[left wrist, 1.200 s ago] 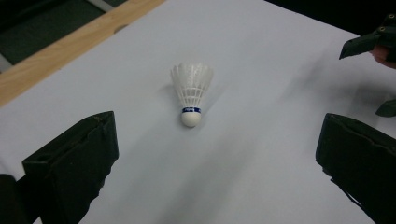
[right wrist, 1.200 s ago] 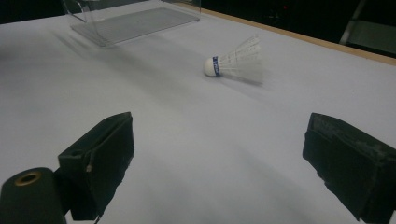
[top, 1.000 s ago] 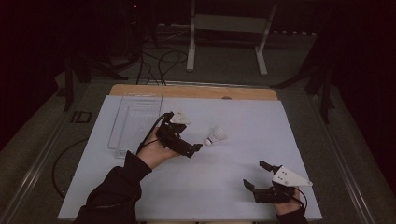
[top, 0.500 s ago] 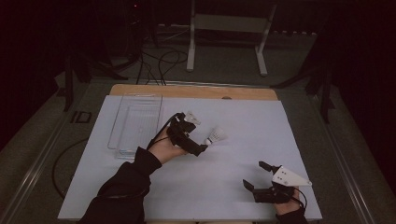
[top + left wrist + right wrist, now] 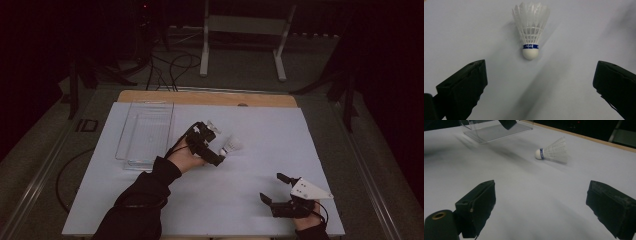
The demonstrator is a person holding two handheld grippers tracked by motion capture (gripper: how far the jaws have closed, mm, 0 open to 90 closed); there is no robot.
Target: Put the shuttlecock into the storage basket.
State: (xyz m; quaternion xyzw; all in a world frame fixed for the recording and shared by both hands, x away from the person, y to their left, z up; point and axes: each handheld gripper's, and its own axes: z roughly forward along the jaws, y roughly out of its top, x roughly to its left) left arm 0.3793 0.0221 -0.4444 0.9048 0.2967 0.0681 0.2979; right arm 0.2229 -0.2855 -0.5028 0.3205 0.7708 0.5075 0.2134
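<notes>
While your left gripper (image 5: 537, 82) sits spread near the shuttlecock (image 5: 531, 28), your right gripper (image 5: 279, 188) rests apart, jaws wide.

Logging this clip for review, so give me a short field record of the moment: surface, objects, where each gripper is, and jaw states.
surface: pale blue mat on a table
shuttlecock: lying on its side on the mat, white feathers, blue band, cork end toward the left gripper
clear tray: left part of the mat, looks empty
left gripper: jaws open, just short of the shuttlecock, not touching it
right gripper: jaws open, holding nothing, near the mat's front right corner
person: dark sleeve coming in from the bottom
</notes>
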